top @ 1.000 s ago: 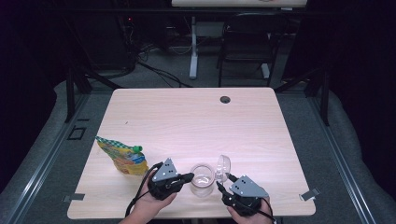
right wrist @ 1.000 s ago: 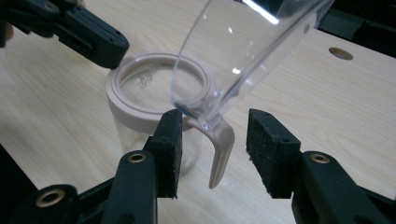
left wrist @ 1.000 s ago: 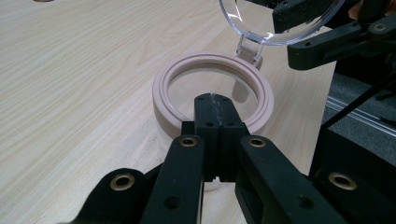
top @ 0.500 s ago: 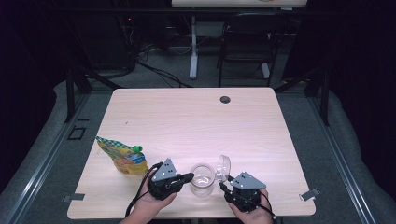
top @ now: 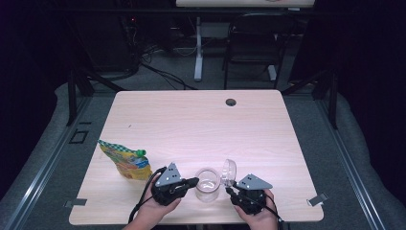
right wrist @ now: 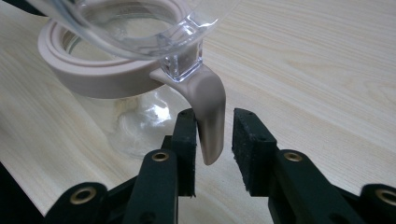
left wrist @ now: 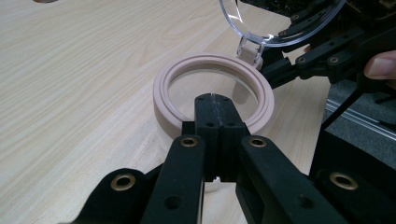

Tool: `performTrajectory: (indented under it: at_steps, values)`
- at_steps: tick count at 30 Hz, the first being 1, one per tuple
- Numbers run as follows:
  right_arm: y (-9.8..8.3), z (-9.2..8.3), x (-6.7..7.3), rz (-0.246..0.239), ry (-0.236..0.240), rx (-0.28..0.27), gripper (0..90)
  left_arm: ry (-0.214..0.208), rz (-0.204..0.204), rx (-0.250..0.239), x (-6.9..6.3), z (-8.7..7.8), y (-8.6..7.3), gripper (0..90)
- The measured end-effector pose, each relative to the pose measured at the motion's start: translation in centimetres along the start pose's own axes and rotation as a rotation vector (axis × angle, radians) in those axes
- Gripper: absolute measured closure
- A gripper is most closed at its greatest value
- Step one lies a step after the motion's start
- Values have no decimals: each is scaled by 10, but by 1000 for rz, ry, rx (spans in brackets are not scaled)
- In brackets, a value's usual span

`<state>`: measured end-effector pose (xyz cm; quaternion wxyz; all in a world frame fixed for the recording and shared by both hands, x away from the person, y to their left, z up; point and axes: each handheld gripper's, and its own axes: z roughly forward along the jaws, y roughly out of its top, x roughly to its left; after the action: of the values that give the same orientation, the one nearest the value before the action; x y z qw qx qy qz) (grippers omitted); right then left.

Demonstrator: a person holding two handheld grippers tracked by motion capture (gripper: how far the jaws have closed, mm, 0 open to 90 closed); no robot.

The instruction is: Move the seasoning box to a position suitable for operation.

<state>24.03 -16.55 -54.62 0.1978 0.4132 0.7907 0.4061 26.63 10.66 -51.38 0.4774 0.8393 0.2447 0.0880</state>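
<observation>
A clear jar (top: 208, 184) with a beige rim ring (left wrist: 163, 93) stands near the table's front edge. Its clear hinged lid (top: 229, 171) is tipped up and open on the right side. My left gripper (top: 194, 181) is shut, and its joined tips (left wrist: 214, 100) lie against the near side of the rim. My right gripper (right wrist: 214, 126) has just been closing and straddles the beige tab (right wrist: 210, 112) that hangs below the lid's hinge. The left pad (right wrist: 186, 135) is close against the tab, while a gap remains at the right pad.
A yellow snack pouch with a green cap (top: 125, 161) lies left of the left hand. A round cable hole (top: 231, 102) sits at the table's far edge. The table's front edge is just behind both hands.
My right gripper has edged slightly down and in toward the jar's hinge side. The left gripper, jar and pouch have not moved.
</observation>
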Motion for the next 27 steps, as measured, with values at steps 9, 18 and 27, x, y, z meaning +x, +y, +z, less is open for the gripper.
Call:
performTrajectory:
  at_steps: [9,18,27]
  values:
    - [0,1,0,6,13,5,753,0,0,1,0,0,0,900]
    - [4,5,-5,30,6,-10,765,27,-8,-2,-1,-7,-3,883]
    - [13,15,-23,81,13,-22,767,73,-27,1,1,-22,-12,862]
